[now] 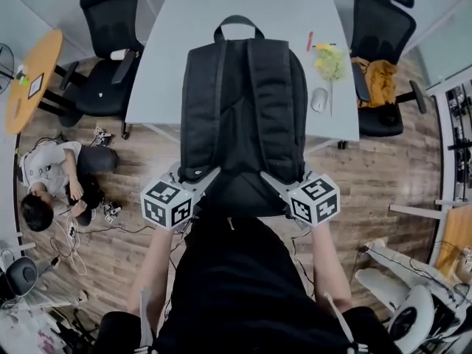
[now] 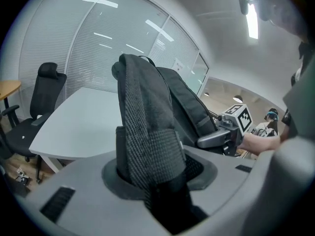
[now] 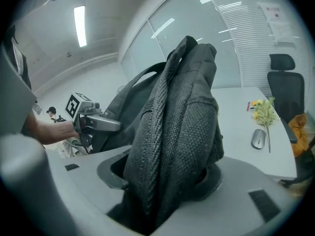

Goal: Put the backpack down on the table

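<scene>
A black backpack (image 1: 243, 116) hangs in the air with its shoulder straps facing me, over the near edge of the white table (image 1: 184, 21). My left gripper (image 1: 200, 183) is shut on its lower left side, and the left gripper view shows grey woven fabric (image 2: 147, 132) bunched between the jaws. My right gripper (image 1: 279, 184) is shut on the lower right side, with a thick fold of fabric (image 3: 177, 132) in its jaws. Each gripper view shows the other gripper holding the bag: the right gripper (image 2: 221, 134) and the left gripper (image 3: 96, 122).
On the table's right part lie a grey mouse (image 1: 318, 99), yellow flowers (image 1: 330, 61) and a red pen (image 1: 310, 40). Black office chairs stand at the left (image 1: 110, 50) and right (image 1: 380, 43). A person (image 1: 51, 179) sits on the floor at left among cables.
</scene>
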A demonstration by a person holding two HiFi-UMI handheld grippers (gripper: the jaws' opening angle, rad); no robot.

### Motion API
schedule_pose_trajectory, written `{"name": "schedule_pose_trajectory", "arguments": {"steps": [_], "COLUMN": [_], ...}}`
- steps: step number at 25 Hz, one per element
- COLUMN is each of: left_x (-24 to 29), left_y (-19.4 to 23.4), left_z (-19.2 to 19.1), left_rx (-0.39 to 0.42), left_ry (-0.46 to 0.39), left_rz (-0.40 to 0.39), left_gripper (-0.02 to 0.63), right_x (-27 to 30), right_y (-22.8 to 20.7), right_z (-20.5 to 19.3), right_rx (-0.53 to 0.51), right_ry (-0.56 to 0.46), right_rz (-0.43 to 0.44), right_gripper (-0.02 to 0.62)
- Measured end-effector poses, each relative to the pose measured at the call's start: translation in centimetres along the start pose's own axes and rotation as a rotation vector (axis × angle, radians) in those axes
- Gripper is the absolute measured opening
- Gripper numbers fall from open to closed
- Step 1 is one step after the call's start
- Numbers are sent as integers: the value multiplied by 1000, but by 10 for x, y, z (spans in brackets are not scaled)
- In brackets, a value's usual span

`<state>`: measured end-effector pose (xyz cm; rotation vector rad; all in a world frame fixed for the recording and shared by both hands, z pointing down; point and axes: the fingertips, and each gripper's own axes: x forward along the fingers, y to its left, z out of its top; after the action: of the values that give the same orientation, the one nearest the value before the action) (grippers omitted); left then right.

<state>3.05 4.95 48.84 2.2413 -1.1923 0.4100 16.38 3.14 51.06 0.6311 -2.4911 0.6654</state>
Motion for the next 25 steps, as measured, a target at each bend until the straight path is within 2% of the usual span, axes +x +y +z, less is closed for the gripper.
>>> {"name": "schedule_pose_trajectory", "arguments": {"steps": [6, 10, 16, 25], "left_x": [-6, -1, 15, 33], "left_y": [14, 31, 79, 166], "left_z": [-15, -19, 11, 88], "left_rx": [-63, -96, -111, -55], "left_ry": [29, 23, 4, -55], "left_rz": [26, 15, -24, -80], "left_gripper": [172, 172, 170, 170], "right_x": [19, 35, 70, 129], "right_y": [7, 3, -17, -47], "right_z": [-7, -4, 35, 125], "right_rx": [19, 15, 14, -25], "right_ry": [54, 82, 98, 53], "right_rz": [45, 37, -5, -89], "right_gripper": [247, 247, 247, 250]}}
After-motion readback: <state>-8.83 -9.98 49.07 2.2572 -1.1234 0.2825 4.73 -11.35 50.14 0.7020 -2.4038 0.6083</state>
